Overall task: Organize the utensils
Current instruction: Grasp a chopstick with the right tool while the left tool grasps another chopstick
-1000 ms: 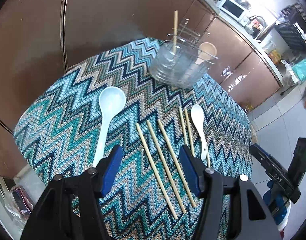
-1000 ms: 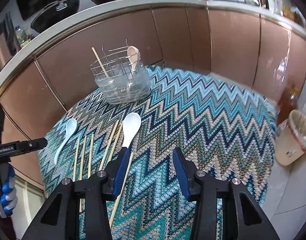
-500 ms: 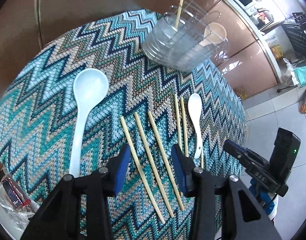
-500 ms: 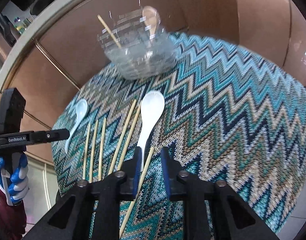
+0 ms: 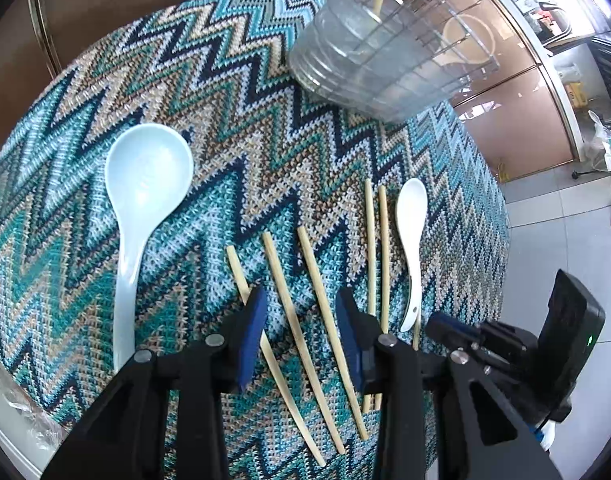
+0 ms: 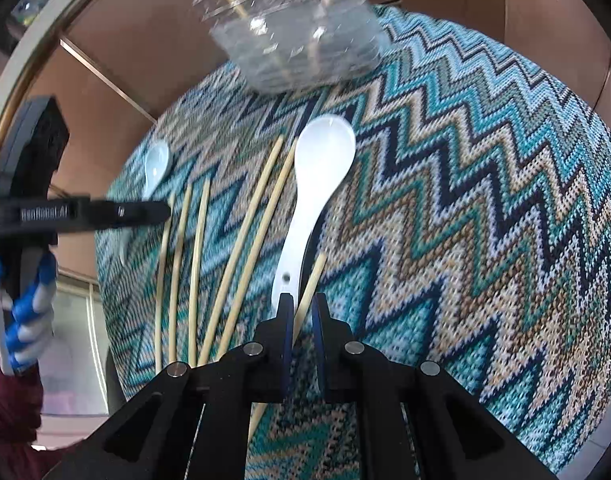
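Chopsticks and two white spoons lie loose on a round zigzag-patterned tablecloth: large spoon at the left edge, small spoon to the right. A clear wire-framed utensil holder stands at the far side, with one stick upright inside. Left gripper, half open and just closing, straddles two chopsticks. Right gripper, nearly closed, pinches a single chopstick beside the small spoon's handle.

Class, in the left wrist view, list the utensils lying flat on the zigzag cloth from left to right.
Large pale blue spoon → three slanted chopsticks → two parallel chopsticks → small white spoon.
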Tool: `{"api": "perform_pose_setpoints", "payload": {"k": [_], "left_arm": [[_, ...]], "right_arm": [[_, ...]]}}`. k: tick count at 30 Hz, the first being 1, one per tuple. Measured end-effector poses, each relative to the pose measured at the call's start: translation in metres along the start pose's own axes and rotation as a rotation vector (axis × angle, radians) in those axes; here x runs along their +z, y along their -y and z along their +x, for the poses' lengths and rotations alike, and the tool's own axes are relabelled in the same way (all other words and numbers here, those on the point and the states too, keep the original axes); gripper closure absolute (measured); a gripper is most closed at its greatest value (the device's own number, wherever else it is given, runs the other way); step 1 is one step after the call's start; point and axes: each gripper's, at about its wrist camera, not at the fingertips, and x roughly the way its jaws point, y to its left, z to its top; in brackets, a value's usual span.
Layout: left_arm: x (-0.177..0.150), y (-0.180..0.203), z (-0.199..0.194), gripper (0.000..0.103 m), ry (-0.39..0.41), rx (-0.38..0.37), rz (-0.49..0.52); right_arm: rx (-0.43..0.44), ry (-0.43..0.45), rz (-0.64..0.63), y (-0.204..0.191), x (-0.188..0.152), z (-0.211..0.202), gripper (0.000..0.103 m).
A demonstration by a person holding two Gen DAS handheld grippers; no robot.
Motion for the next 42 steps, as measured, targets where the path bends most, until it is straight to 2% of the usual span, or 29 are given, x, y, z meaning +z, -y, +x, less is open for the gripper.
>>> {"api": "perform_pose_setpoints", "payload": {"k": [6, 16, 22, 27, 34, 42], "left_arm": [[0.004, 0.002, 0.008, 0.069, -0.019, 0.016, -0.013], [0.013, 0.006, 0.026, 0.075, -0.044, 0.037, -0.029], [0.018, 0.011, 0.038, 0.080, -0.056, 0.052, -0.040], [0.018, 0.003, 0.031, 0.080, -0.052, 0.047, -0.050], [0.021, -0.002, 0.033, 0.083, -0.058, 0.056, -0.061], [0.026, -0.001, 0.038, 0.092, -0.062, 0.070, -0.087]], "right_arm": [[-0.026, -0.044, -0.025, -0.004, -0.001, 0.008, 0.093], [-0.086, -0.097, -0.098, -0.018, 0.009, 0.021, 0.092], [-0.085, -0.117, -0.118, -0.020, 0.011, 0.024, 0.093], [-0.102, -0.124, -0.129, -0.008, 0.003, 0.008, 0.095], [-0.102, -0.127, -0.129, -0.007, 0.009, 0.012, 0.095], [-0.095, -0.146, -0.115, -0.004, 0.021, 0.024, 0.094]]}}
